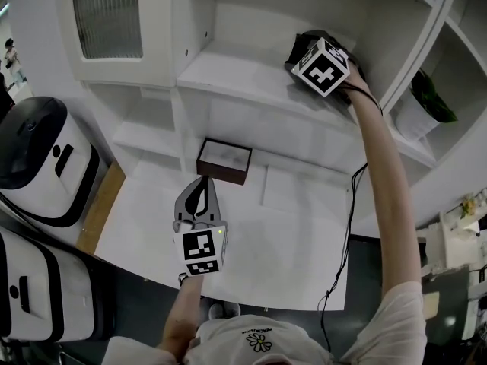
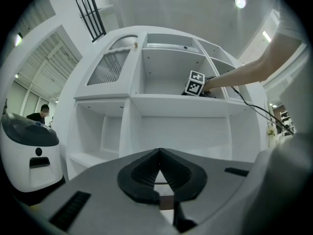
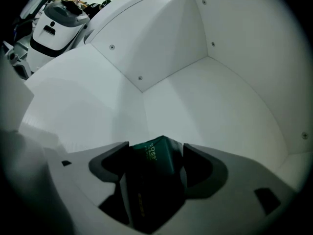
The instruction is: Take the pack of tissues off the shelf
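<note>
The dark green pack of tissues [image 3: 157, 166] sits between the jaws of my right gripper [image 3: 153, 152], whose pads press on both of its sides inside the white shelf compartment [image 3: 210, 97]. In the head view the right gripper [image 1: 308, 48] reaches deep onto the upper shelf [image 1: 243, 78], and its marker cube hides the pack. The left gripper view shows that cube [image 2: 195, 83] in the same compartment. My left gripper [image 1: 204, 182] hovers over the white counter, shut and holding nothing; its jaws [image 2: 159, 153] meet at their tips.
A brown open box [image 1: 224, 160] stands on the white counter [image 1: 289, 234] below the shelf. Two white and black machines [image 1: 38, 158] stand at the left. A potted plant [image 1: 422, 105] sits in the shelf to the right. A cable [image 1: 346, 226] hangs along the right arm.
</note>
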Action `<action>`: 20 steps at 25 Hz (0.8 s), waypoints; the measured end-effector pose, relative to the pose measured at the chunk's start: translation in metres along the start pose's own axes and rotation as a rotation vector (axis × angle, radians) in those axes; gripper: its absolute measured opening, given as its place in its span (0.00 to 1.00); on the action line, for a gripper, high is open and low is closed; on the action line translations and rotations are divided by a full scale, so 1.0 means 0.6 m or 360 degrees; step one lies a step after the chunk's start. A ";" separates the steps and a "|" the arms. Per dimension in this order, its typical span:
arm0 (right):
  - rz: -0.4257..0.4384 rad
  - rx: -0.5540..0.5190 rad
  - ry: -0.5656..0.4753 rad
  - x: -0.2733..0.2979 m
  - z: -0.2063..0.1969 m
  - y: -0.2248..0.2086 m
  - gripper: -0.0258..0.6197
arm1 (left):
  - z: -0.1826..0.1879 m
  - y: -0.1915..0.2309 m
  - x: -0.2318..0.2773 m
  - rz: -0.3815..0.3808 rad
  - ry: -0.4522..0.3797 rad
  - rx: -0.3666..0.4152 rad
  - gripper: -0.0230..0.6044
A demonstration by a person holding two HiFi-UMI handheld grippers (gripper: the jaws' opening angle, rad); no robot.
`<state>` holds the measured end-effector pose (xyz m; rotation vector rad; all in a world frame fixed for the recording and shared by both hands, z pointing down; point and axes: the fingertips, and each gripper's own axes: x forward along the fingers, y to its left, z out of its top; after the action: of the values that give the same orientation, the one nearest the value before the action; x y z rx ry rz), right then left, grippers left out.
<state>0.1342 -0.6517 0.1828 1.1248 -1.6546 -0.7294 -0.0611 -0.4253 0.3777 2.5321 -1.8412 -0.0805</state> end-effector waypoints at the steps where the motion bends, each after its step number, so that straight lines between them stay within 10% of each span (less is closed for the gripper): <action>1: 0.0012 -0.0007 0.0016 0.001 0.000 0.001 0.57 | -0.001 0.000 0.001 0.0001 0.0001 0.0001 0.03; 20: -0.0015 -0.0068 0.0023 -0.003 0.001 0.004 0.52 | 0.012 -0.003 -0.011 0.0001 -0.0009 0.0033 0.03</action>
<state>0.1331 -0.6491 0.1837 1.1063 -1.6150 -0.7575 -0.0620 -0.4186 0.3706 2.5477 -1.8545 -0.0694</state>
